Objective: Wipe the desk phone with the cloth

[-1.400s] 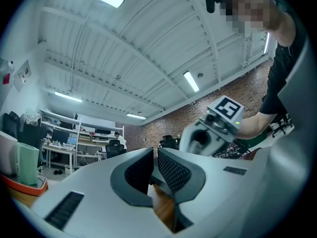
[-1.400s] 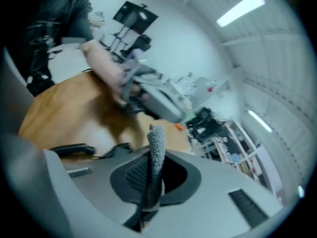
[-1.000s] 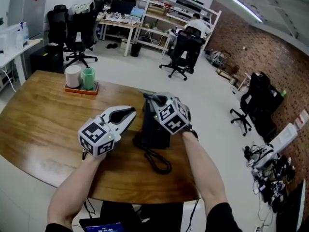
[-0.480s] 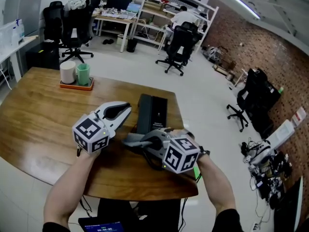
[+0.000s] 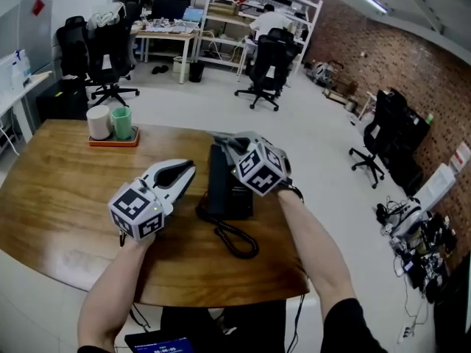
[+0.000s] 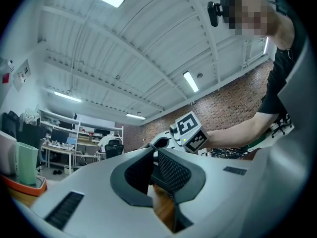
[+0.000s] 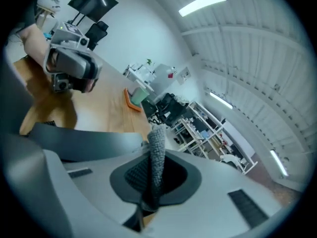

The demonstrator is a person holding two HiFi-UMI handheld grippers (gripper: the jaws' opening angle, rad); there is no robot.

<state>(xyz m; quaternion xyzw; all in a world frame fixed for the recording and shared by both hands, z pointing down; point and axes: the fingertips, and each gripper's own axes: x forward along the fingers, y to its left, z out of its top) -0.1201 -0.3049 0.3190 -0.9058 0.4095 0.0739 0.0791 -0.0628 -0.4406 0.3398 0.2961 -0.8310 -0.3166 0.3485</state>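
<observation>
The black desk phone (image 5: 227, 190) lies on the round wooden table (image 5: 51, 197), and its coiled cord (image 5: 237, 244) trails toward the near edge. My right gripper (image 5: 224, 145) hovers over the phone's far end. In the right gripper view this gripper (image 7: 151, 155) is shut on a grey cloth (image 7: 156, 143), which sticks up past the jaw tips. My left gripper (image 5: 190, 169) rests just left of the phone and points at it. In the left gripper view its jaws (image 6: 152, 151) stand together with nothing between them.
An orange tray (image 5: 110, 141) with a white cup (image 5: 97, 121) and a green cup (image 5: 121, 122) sits at the table's far left. The table's rounded front edge (image 5: 221, 300) is close to me. Office chairs (image 5: 265, 68) and desks stand beyond, where a person sits.
My right gripper, still holding the cloth, swept from the phone's far end down to the near edge by the cord, then returned over the far end. The left gripper barely moved.
</observation>
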